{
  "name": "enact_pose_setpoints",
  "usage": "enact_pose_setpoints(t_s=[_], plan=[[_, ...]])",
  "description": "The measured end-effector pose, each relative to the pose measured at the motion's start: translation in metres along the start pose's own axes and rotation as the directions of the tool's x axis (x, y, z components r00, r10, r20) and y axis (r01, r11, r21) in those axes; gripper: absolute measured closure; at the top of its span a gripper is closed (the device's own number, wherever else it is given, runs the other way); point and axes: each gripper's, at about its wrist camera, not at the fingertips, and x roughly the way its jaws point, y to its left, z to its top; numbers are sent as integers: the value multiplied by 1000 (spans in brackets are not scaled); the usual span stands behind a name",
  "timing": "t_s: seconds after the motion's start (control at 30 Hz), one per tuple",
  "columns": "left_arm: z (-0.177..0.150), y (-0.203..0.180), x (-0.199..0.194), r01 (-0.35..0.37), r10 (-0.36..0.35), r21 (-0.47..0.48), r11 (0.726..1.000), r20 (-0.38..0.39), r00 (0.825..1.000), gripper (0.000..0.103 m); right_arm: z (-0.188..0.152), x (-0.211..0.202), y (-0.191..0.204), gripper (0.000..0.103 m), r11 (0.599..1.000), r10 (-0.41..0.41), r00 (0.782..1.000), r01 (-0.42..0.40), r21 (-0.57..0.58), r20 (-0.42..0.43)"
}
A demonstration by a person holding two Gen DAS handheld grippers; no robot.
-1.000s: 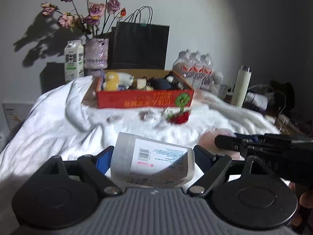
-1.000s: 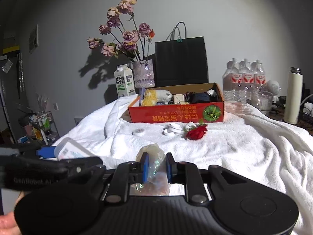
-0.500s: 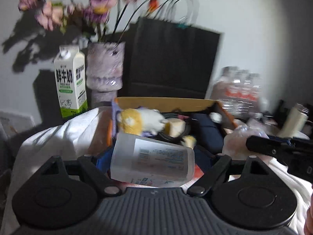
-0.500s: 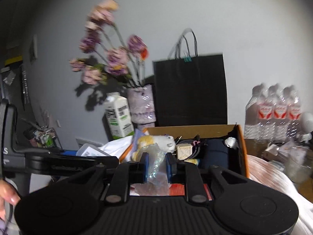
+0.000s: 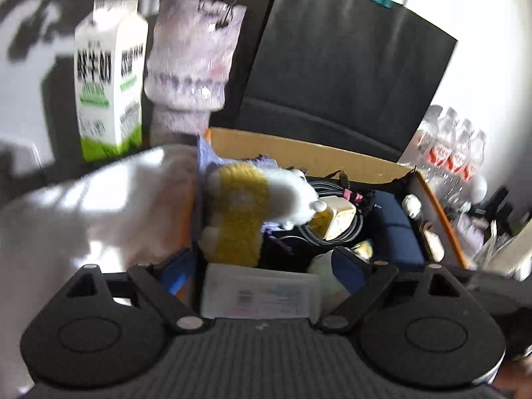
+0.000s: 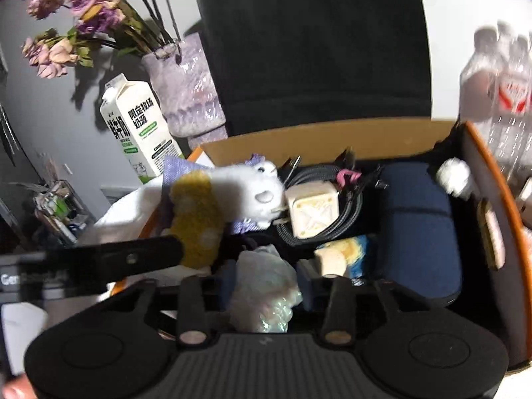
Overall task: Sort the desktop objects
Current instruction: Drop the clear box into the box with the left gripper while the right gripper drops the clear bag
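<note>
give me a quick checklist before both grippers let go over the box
1. Left gripper over the cardboard box: ok.
2. White bottle between its fingers: ok, though they look spread wider than in the earlier frames.
3. Right gripper over the box: ok.
4. Crinkled plastic bag between its fingers: ok, they have widened.
5. Free spot below the bottle: cannot tell, the plush toy lies close ahead.
6. Free spot below the bag: cannot tell, the charger and cable crowd that area.
</note>
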Motion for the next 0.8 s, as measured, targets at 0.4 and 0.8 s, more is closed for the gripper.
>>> enact_pose_setpoints(t_s=[0.4, 0.8], plan=[[-52, -22, -81, -22, 20, 36, 999, 40, 999, 7, -54, -142, -4, 30, 1000, -12, 978, 17, -21, 208], [-167, -68, -183, 57, -75, 163, 985, 105, 992, 4, -203, -212, 15, 23, 996, -27, 986, 41, -78, 165]])
